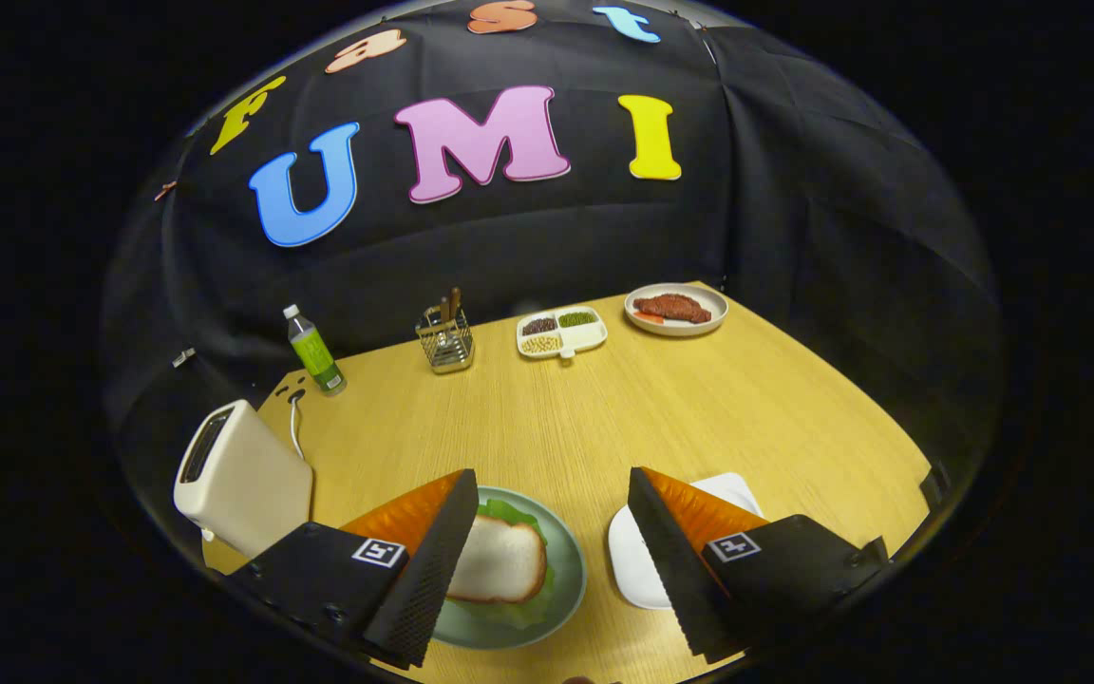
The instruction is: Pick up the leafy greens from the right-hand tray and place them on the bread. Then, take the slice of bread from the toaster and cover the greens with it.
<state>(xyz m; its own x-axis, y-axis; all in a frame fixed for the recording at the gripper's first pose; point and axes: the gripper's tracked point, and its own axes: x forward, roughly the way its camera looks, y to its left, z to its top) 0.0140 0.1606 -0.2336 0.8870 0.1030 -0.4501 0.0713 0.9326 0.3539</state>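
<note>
A slice of bread (499,562) lies on top of leafy greens (512,514) on a green plate (566,570), just beside my left finger (433,560). The greens stick out from under the slice at its far edge and its near side. My gripper (552,489) is open above the table, with nothing between its fingers. A white tray (637,560) lies by my right finger (675,560), which covers part of it. A cream toaster (238,475) stands to the left of the plate, its slot looking dark.
At the table's far side stand a green-labelled bottle (314,351), a wire holder with utensils (445,340), a divided white dish of beans (561,332) and a plate with a piece of meat (676,309). The toaster's white cord (295,432) runs behind it.
</note>
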